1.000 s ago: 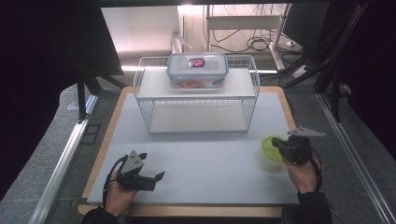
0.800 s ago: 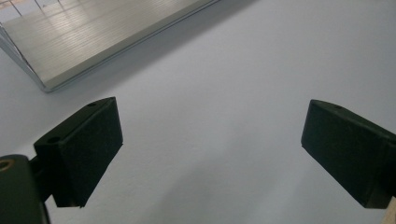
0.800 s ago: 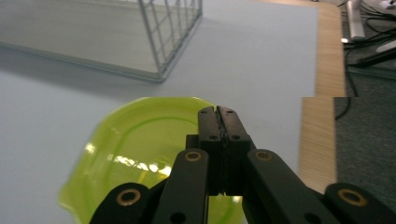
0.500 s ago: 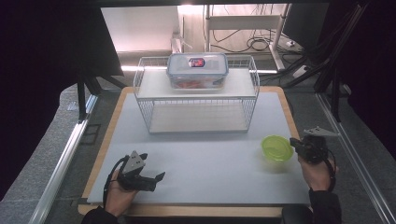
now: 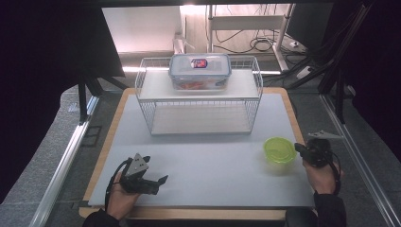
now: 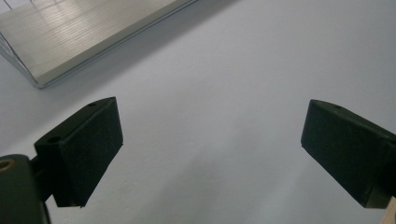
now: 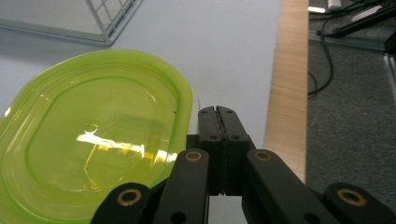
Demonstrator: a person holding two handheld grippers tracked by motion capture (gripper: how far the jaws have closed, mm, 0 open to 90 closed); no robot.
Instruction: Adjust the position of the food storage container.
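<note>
Right claw beside the green lid

From above, we see the green lid [image 5: 279,150] near the bench's [image 5: 213,165] right edge, just left of our right claw [image 5: 299,148]. Left claw [image 6: 210,149]: wide, empty. Right claw's own camera: jaws together, lid left.

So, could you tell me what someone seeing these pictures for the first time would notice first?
Probably the bright green lid, lying flat on the white mat near its right edge, with the right tongs shut just beside it. Next comes the wire rack at the back of the mat, with a clear lidded box on top. The left tongs rest open at the front left.
</note>
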